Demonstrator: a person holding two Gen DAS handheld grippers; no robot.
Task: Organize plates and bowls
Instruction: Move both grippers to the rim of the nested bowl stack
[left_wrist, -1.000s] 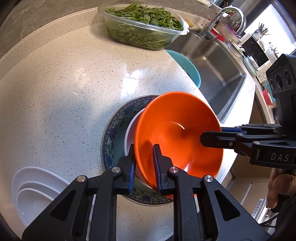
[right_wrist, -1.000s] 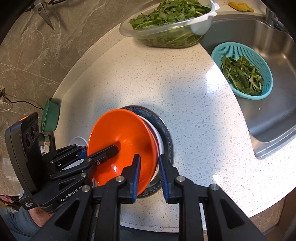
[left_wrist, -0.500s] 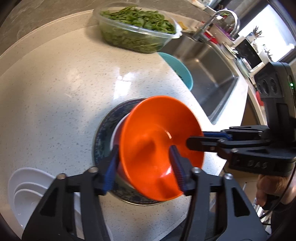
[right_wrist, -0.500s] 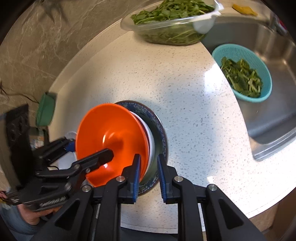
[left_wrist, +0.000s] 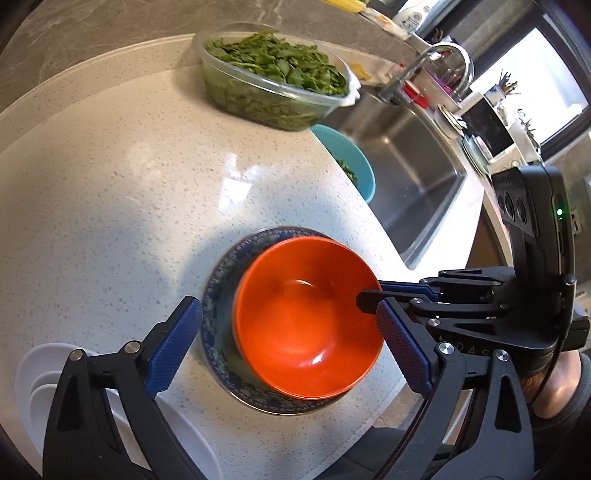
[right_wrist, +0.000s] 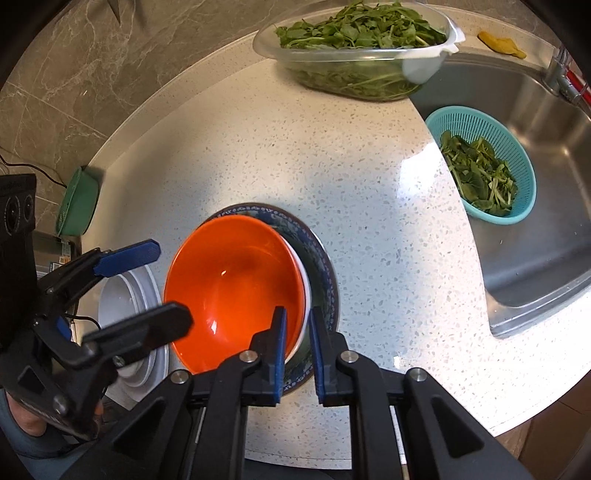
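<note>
Orange plastic bowl (right_wrist: 236, 291) sits nested in a white bowl (right_wrist: 303, 295) on the blue patterned plate (right_wrist: 325, 266) on the speckled white desk (right_wrist: 295, 147). Right tool (right_wrist: 297, 347) pinches both bowls' near rims; left tool (left_wrist: 291, 336) gapes wide around the orange bowl, holding nothing.

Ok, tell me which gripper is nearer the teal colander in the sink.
Right. The right gripper pinches the orange bowl rim on the side facing the teal colander; the left gripper hangs open on the bowl's far side.
</note>
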